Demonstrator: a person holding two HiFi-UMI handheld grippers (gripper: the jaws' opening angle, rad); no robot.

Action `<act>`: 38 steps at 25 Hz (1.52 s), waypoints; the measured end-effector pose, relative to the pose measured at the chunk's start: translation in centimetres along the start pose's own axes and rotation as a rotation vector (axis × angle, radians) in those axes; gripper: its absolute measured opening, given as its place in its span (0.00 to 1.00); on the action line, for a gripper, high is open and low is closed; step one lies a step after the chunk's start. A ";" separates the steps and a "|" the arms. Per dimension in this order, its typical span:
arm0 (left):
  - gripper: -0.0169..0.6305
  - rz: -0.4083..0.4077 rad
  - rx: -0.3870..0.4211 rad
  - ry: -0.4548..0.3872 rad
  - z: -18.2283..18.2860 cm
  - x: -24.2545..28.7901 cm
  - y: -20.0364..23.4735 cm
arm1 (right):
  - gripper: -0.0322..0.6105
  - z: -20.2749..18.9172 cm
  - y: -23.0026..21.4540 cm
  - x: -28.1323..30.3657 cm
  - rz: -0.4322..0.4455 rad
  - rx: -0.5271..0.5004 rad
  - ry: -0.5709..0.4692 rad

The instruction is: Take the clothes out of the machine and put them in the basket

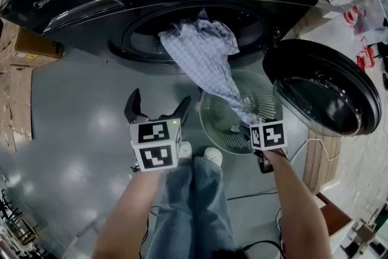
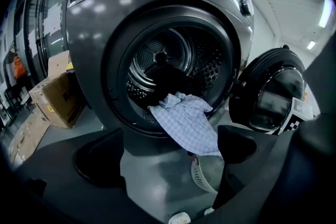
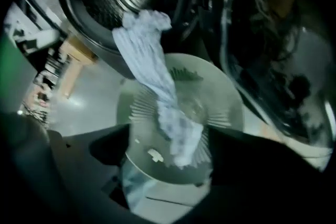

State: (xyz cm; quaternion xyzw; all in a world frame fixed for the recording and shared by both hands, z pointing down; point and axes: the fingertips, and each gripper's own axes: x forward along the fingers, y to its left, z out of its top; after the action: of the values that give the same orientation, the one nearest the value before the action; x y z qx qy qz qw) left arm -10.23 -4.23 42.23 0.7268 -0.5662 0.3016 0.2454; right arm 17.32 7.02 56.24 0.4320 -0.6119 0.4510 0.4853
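Observation:
A light checked cloth (image 1: 200, 51) hangs out of the washing machine's drum (image 1: 151, 30) and runs down into the pale round basket (image 1: 260, 94) on the floor in front. My right gripper (image 1: 247, 128) points straight down over the basket. In the right gripper view its jaws (image 3: 168, 144) stand wide apart with the cloth's lower end (image 3: 181, 136) loose between them, over the basket (image 3: 231, 92). My left gripper (image 1: 157, 107) hovers open and empty to the left of the basket, facing the drum (image 2: 168, 65) and the cloth (image 2: 189, 123).
The machine's round door (image 1: 327, 94) stands open to the right, close beside the basket. Cardboard boxes (image 1: 36, 45) sit on the floor left of the machine. The person's shoes (image 1: 212, 156) and legs are just behind the basket.

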 end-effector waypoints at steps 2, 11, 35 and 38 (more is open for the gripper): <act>0.89 0.000 -0.001 -0.004 0.1 0.1 0.2 | 0.82 2.0 1.3 0.0 0.050 -0.017 -0.079; 0.89 0.001 -0.005 0.010 -0.6 1.4 1.6 | 0.83 9.9 4.5 0.3 0.104 -0.069 -0.223; 0.89 -0.020 0.062 0.078 1.1 6.5 4.2 | 0.83 32.1 12.8 3.4 -0.092 -0.412 -0.472; 0.89 -0.028 0.060 0.074 1.3 7.0 4.4 | 0.83 32.3 12.6 5.0 -0.087 -0.393 -0.441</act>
State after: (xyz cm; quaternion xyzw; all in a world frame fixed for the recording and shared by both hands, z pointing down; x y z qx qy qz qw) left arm -13.06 -10.92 46.36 0.7301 -0.5373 0.3416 0.2482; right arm -2.28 -22.04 55.57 0.4434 -0.7590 0.1980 0.4338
